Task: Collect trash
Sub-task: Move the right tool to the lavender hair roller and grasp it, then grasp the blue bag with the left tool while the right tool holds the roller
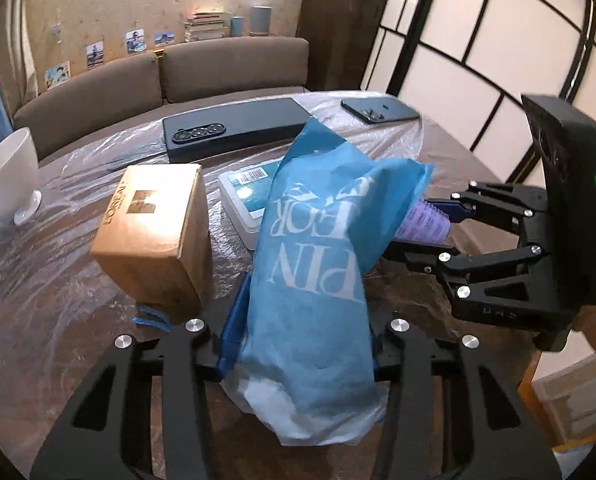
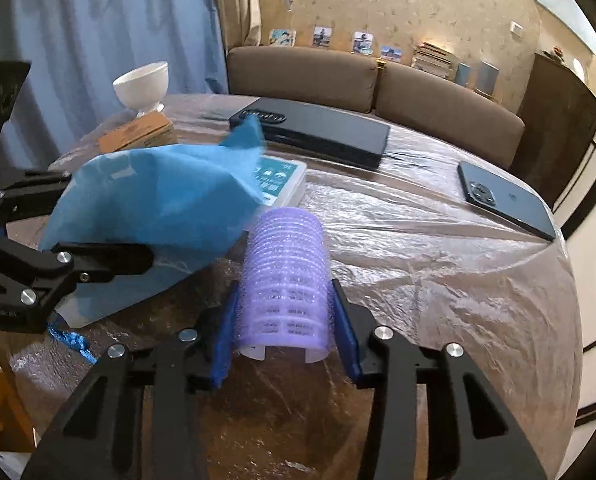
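Observation:
My left gripper (image 1: 302, 344) is shut on a blue fabric bag (image 1: 318, 264) with white lettering and holds it up above the table; the bag also shows in the right wrist view (image 2: 157, 208). My right gripper (image 2: 285, 320) is shut on a purple hair roller (image 2: 285, 276) and holds it at the bag's mouth. In the left wrist view the roller (image 1: 426, 224) pokes out from behind the bag's edge, with the right gripper (image 1: 438, 232) coming in from the right. The left gripper (image 2: 109, 256) shows at the left of the right wrist view.
The round table (image 2: 438, 280) is covered in clear plastic film. On it lie a brown L'Oreal box (image 1: 153, 232), a teal and white flat box (image 1: 245, 196), a black long case (image 1: 237, 128), a dark phone (image 2: 506, 204) and a white bowl (image 1: 5, 172). A sofa (image 2: 378, 80) stands behind.

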{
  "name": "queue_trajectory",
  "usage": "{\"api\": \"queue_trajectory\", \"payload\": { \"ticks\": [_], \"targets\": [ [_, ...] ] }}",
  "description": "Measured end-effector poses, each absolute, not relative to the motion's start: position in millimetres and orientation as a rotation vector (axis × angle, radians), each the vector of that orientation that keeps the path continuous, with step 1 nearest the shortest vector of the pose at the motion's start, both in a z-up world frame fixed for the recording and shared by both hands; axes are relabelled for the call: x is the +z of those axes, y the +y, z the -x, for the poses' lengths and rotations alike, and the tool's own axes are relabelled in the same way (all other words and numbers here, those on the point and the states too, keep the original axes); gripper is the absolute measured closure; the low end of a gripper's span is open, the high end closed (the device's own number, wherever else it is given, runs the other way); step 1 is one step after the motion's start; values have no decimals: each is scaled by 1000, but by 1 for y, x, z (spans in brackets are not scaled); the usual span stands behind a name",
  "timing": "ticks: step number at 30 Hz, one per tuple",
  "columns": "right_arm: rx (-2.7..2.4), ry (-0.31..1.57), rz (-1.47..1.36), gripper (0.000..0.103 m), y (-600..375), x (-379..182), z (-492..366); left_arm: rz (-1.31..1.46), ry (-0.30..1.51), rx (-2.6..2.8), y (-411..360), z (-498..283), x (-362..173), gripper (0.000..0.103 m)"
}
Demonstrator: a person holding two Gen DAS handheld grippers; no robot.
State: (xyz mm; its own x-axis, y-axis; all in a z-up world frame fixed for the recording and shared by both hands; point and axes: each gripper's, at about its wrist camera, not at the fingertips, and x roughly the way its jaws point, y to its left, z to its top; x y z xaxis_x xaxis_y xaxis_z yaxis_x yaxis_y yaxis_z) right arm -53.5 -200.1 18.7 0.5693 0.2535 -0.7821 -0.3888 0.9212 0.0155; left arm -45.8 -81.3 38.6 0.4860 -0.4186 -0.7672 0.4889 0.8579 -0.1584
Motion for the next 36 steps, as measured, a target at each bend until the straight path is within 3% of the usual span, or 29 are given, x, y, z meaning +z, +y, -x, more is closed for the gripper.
{"api": "queue_trajectory", "payload": {
  "ticks": [9,36],
  "targets": [
    [387,906,5,61,-219,29,64,23,903,-539,-63,61,46,56],
    [283,924,-83,61,-187,35,118,40,856,-476,-36,115,51,56]
  ]
}}
